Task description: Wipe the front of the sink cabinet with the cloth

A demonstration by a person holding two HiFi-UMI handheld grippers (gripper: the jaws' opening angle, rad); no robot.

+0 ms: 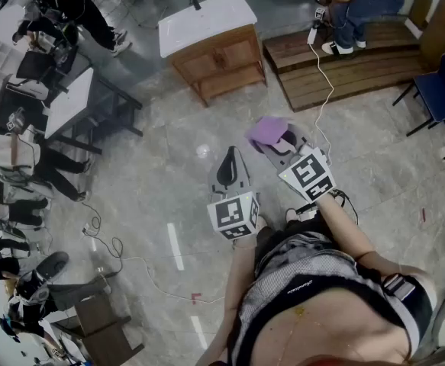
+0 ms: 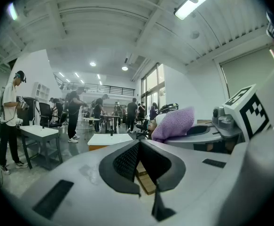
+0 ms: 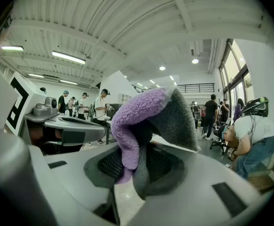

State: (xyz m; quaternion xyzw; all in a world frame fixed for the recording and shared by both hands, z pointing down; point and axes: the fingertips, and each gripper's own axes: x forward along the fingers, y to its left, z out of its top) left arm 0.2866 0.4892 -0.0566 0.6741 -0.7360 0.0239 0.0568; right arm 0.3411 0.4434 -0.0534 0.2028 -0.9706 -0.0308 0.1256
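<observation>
Right claw clamps cloth, held forward; left claw closed beside.

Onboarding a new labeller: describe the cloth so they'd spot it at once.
In the head view, find the wooden cabinet with the white sink top at upper centre. Below it in the picture two claws reach forward; the cloth is the fluffy purple wad pinched in the right claw. Nothing else nearby is purple, and the left claw is empty.
</observation>
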